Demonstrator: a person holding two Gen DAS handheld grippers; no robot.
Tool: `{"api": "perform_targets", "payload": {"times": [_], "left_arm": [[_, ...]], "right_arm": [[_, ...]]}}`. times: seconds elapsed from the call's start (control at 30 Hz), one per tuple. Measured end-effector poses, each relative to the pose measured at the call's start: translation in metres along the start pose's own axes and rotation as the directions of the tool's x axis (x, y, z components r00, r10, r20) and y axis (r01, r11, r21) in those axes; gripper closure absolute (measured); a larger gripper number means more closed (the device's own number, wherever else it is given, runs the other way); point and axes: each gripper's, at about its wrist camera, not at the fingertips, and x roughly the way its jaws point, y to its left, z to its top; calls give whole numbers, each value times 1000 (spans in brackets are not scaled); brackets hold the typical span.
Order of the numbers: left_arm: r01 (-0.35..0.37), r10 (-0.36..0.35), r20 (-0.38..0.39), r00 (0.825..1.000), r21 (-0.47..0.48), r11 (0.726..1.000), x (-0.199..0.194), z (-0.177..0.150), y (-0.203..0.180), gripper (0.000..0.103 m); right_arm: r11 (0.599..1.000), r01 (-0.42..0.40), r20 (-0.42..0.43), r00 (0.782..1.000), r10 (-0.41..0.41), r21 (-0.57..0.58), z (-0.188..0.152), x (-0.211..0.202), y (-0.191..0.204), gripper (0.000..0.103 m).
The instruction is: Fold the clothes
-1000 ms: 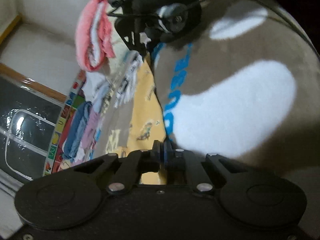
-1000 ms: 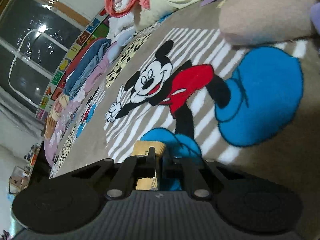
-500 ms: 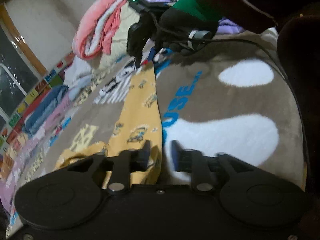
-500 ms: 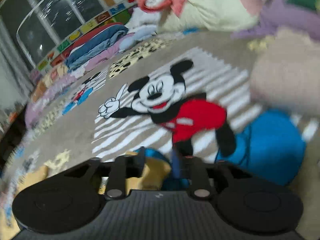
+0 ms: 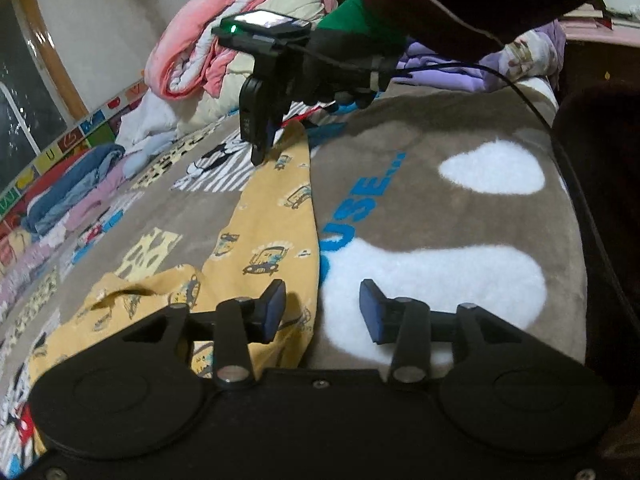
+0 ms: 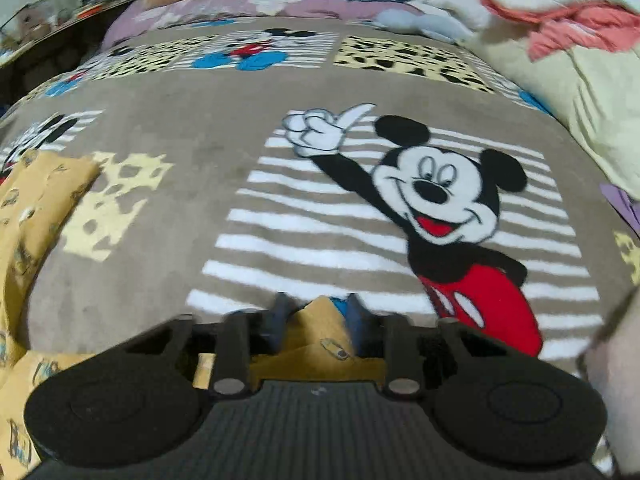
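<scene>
Yellow garment [image 5: 276,216] lies lengthwise on the blanket [image 5: 460,208], running from 7 to 12 o'clock in the left view. Left gripper [image 5: 322,312] – tilted down, jaws spread and opening, nothing pinched, garment edge under its left pad. Right gripper [image 6: 316,316] – pitched steeply down at the far end, gloved hand [image 5: 340,76] behind it; jaws closing, garment tip between, not yet pressed

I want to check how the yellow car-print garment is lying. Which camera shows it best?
The left wrist view: the yellow car-print garment stretches in a long strip across the cartoon-mouse blanket. The right wrist view shows only a corner between the closing right gripper and a bunched part at the left edge.
</scene>
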Motion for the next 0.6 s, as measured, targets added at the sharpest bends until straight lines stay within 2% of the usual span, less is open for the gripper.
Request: {"api": "perform_targets", "payload": {"times": [0.07, 0.17, 0.23, 0.27, 0.33, 0.47, 0.53, 0.6], "left_arm": [[8, -8, -3, 1000, -11, 1000, 1, -1, 1, 62], [18, -18, -7, 1000, -31, 999, 2, -2, 3, 61], [22, -23, -7, 1000, -42, 999, 1, -2, 5, 61], [25, -25, -7, 1000, -47, 999, 1, -2, 5, 61], [25, -25, -3, 1000, -45, 999, -1, -1, 5, 61], [32, -32, 14, 999, -37, 999, -7, 1, 4, 60], [38, -38, 22, 999, -31, 999, -12, 2, 3, 59], [46, -45, 28, 999, -26, 999, -19, 1, 2, 58]], "right_arm": [[1000, -5, 42, 999, 5, -10, -1, -6, 1, 89], [993, -55, 197, 980, 34, 103, -4, -24, -8, 89], [991, -29, 176, 984, 6, 127, -7, -18, -9, 87], [993, -8, 149, 989, -9, 116, -10, -14, -7, 83], [994, 28, 153, 987, -43, 103, -15, -17, -2, 72], [991, 46, 213, 975, -72, 125, -21, -38, 6, 70], [993, 27, 240, 969, -55, 118, -25, -50, 18, 70], [996, -16, 245, 969, -5, 87, -33, -61, 38, 70]]}}
